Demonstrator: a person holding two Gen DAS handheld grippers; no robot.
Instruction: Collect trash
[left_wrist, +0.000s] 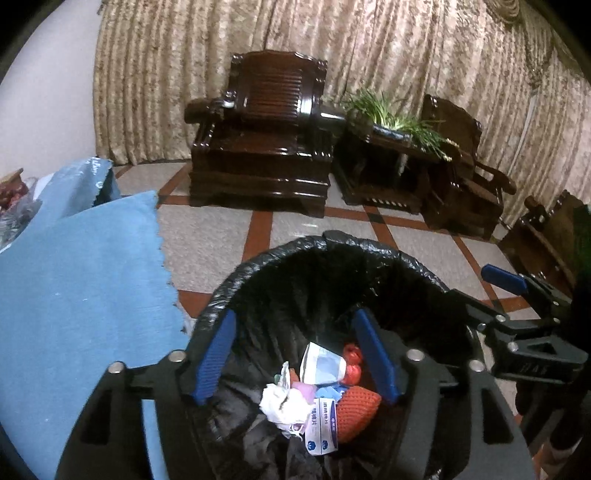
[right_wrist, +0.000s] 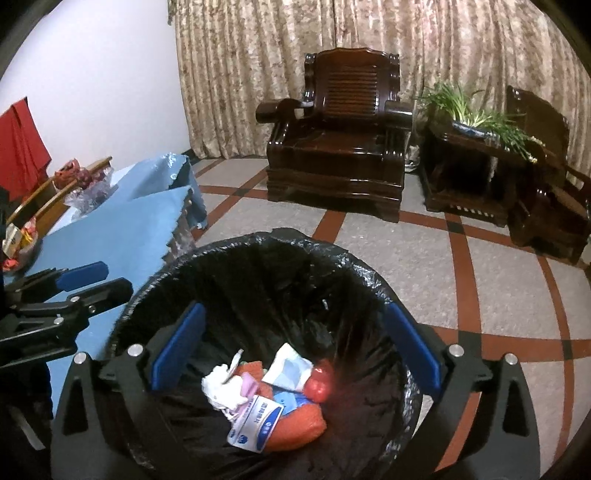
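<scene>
— Black liner, blue pads: both tools hang over the bin (right_wrist: 258, 243) and neither carries anything, agreed?

— Agreed. The left gripper (left_wrist: 295, 354) has its jaws wide with only air between the pads; the right gripper (right_wrist: 295, 350) stands wider yet, also empty. No earlier view is at hand, so I judge only what lies there now.

— And the trash?

— Down inside the liner (left_wrist: 295, 280), in a heap at the bottom: a crumpled tissue (right_wrist: 221, 387), a white-and-blue packet (right_wrist: 255, 424), an orange net pouch (left_wrist: 356, 408), a red wad (right_wrist: 319, 384) and a folded wrapper (left_wrist: 321, 365). Nothing hangs on the rim that I can see.

— So the drop looks done. How does one finish it well?

— Check that no scrap clings to a pad, then lift clear — straight up, so a fingertip does not snag the plastic and drag the liner off the rim. It is thin stuff and will tear or slip easily, I judge.

— Then?

— Look for more. The blue cloth (right_wrist: 122, 236) on the table beside the bin holds bags and packets at its far end, though whether those are trash I cannot tell. Keep the two tools apart on the way out; they sit close, side by side.
</scene>
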